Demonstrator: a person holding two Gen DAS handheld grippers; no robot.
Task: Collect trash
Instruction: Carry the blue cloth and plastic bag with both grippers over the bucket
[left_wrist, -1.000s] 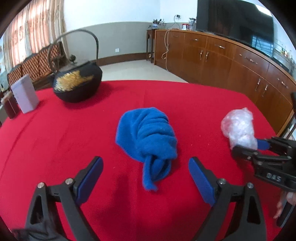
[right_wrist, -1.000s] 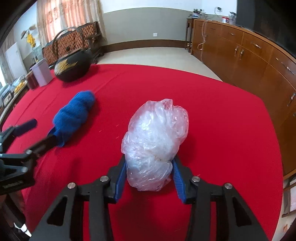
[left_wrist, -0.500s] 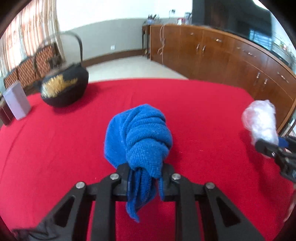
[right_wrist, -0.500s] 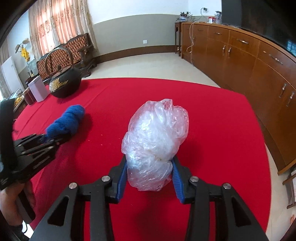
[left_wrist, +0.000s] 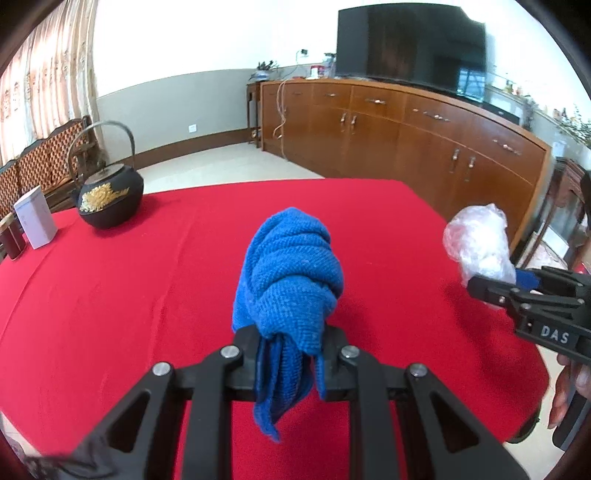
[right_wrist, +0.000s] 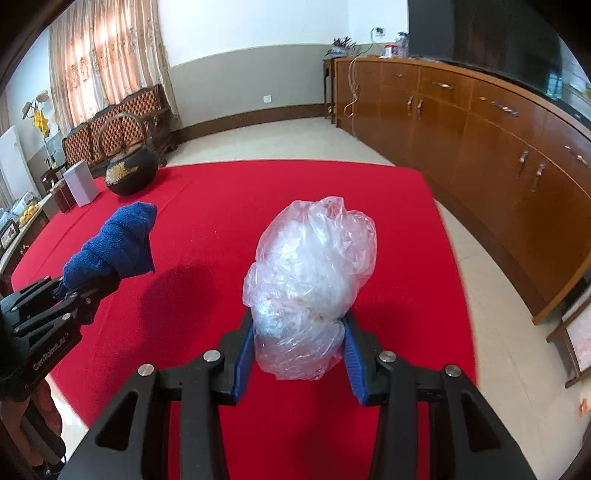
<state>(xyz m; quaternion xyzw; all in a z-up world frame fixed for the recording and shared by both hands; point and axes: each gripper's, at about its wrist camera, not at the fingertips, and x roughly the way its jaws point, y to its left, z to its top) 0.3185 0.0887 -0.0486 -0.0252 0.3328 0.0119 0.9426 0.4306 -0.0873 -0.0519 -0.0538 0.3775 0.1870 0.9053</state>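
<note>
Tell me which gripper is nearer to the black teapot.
Left. The left gripper, shut on the blue towel, sits on the teapot's side of the table. The right gripper, holding the plastic bag, is farther off, toward the cabinet side.

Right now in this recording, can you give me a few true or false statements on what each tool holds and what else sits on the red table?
1. The left tool is shut on the bunched blue knitted cloth. True.
2. The right tool is open and holds nothing. False: it is shut on the crumpled clear plastic bag.
3. The black iron teapot with gold decoration stands on the red tablecloth. True.
4. The teapot lies tipped on its side. False: it stands upright, handle raised.
5. A pale rectangular box stands beside the teapot. True.
</note>
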